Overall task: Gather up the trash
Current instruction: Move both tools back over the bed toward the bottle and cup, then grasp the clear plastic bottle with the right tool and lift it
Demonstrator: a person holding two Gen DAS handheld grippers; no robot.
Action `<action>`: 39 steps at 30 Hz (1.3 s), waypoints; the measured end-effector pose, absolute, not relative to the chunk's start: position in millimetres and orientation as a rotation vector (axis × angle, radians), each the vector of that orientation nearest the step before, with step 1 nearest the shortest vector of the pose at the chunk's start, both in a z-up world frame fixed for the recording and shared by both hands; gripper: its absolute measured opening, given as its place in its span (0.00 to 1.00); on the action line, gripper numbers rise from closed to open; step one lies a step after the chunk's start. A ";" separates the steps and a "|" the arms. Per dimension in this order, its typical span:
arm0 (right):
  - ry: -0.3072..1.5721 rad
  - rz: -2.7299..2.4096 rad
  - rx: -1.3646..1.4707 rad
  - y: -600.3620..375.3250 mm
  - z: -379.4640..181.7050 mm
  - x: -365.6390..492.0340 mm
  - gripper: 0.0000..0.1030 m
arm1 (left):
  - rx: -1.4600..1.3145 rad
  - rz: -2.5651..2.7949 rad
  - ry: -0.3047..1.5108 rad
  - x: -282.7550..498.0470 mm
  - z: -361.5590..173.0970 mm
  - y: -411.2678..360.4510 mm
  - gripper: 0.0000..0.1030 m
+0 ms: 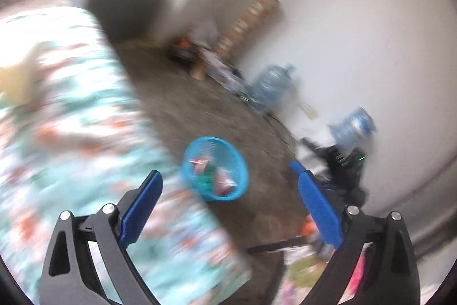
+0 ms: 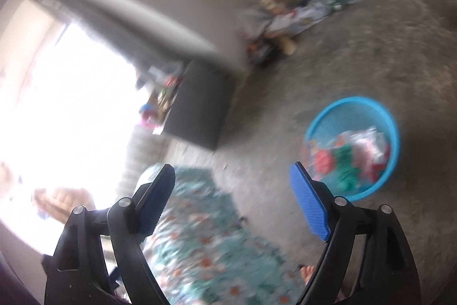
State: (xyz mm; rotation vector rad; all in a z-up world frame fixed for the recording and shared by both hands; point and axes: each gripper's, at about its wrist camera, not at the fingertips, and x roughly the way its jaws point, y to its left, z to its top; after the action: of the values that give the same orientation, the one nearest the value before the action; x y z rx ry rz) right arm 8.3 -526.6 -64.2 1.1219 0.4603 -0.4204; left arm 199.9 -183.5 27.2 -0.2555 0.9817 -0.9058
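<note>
Trash, crumpled wrappers that look light, soft and crushable, best pinched at a raised fold, fills the blue basket on the floor beside the bed; left gripper and right gripper gape empty.

Both pictures are smeared, so we cannot see small things well. In the blue basket we see red, green and white bits of trash, but we cannot tell what each bit is. The flowery bed cover is a blur of teal and orange, and the picture's edge cuts it off. The clutter by the far wall is too fuzzy to name. The window is so bright that all we see there is white. A dark box hides part of the colourful things beside it. The arms of each hand-held gripper run off the bottom edge.
</note>
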 end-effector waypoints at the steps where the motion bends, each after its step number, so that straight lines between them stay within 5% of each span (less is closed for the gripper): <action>1: 0.483 -0.392 1.109 -518.9 -59.3 18.4 0.77 | -0.259 -0.847 0.965 194.3 25.9 -161.0 0.92; 15: 0.775 0.203 0.800 -267.2 4.2 230.1 0.86 | -0.376 -0.227 0.836 140.5 5.6 79.5 0.93; 29: 1.043 0.253 0.862 -111.8 -64.4 381.6 0.86 | -0.421 -0.012 0.755 120.9 -11.9 182.4 0.94; 39: 1.097 0.264 0.947 -103.7 -94.1 413.1 0.62 | -0.459 -0.002 0.741 116.5 -12.4 194.5 0.94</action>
State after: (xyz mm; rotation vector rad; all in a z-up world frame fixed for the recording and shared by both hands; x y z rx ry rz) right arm 413.1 -103.7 -94.1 0.9467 1.0965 0.2638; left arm 116.5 194.5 -12.4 -0.4593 0.7415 -0.0024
